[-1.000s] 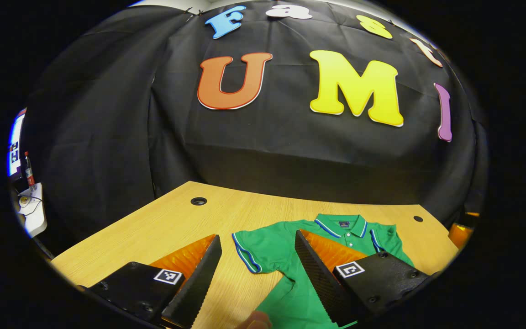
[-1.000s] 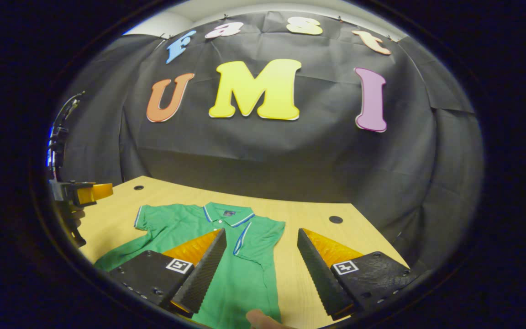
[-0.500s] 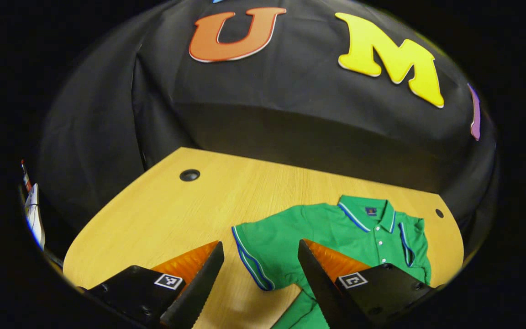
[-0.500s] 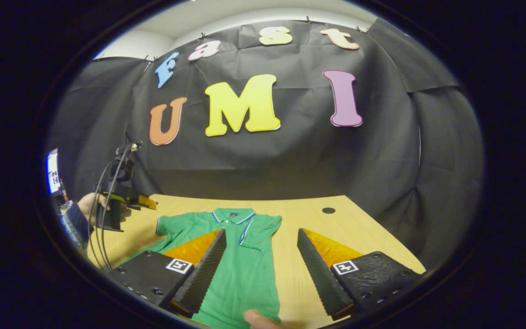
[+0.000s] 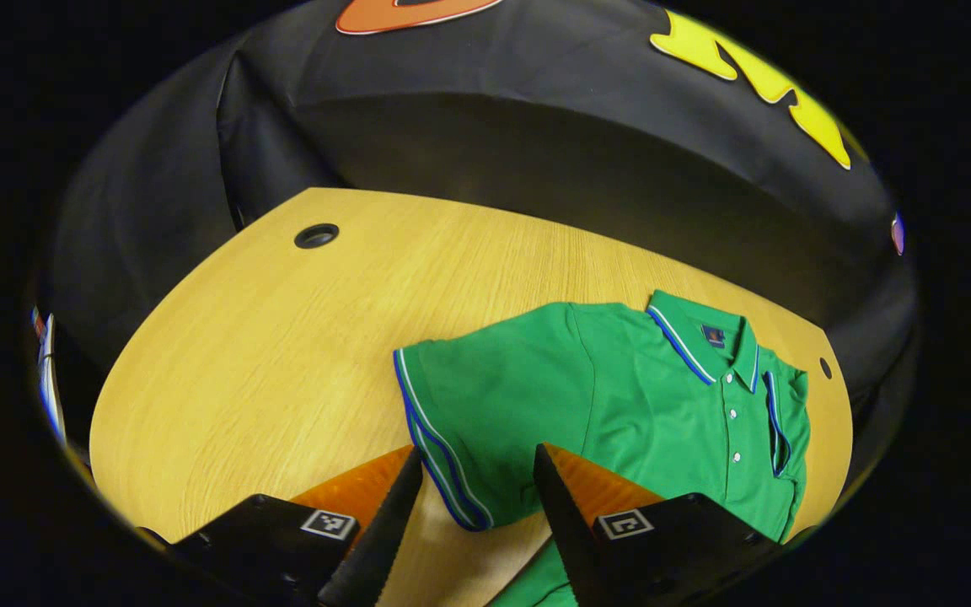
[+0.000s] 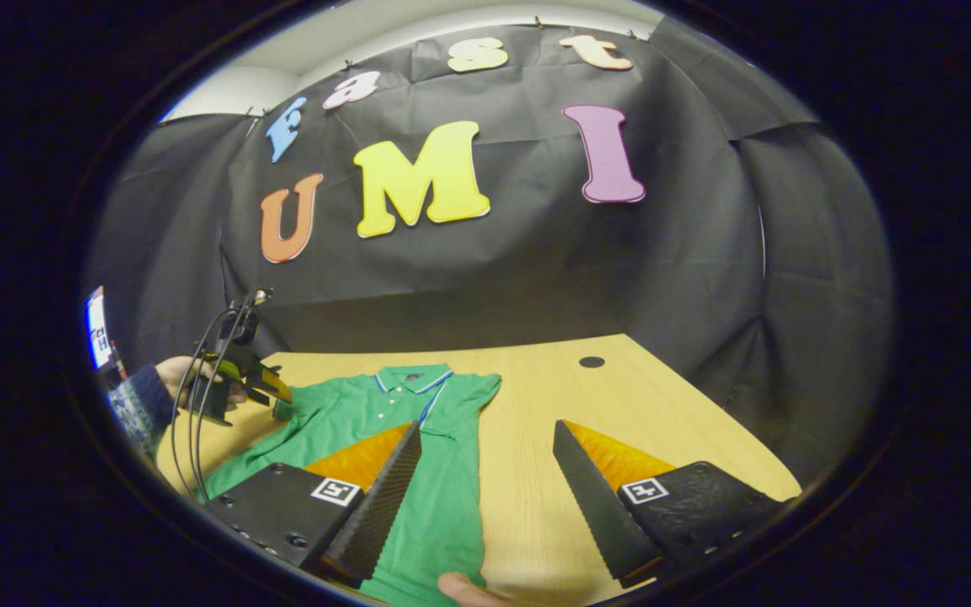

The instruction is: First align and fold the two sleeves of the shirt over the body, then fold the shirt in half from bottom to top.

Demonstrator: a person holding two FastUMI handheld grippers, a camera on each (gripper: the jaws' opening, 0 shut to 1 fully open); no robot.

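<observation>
The left tongs [image 5: 475, 506] stand spread wide above the counter [image 5: 266, 354], straddling the striped cuff of the green shirt's [image 5: 620, 405] sleeve [image 5: 452, 421]. The collar [image 5: 700, 341] lies farther ahead, off to the right. A cable hole [image 5: 317, 236] sits well ahead, to the left.

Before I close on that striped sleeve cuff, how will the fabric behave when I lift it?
Probably floppy: the green shirt lies flat with soft wrinkles, so the sleeve should drape from the left gripper. It looks light and thin. On the smooth wooden table the body may slide along, so lift slowly.
</observation>
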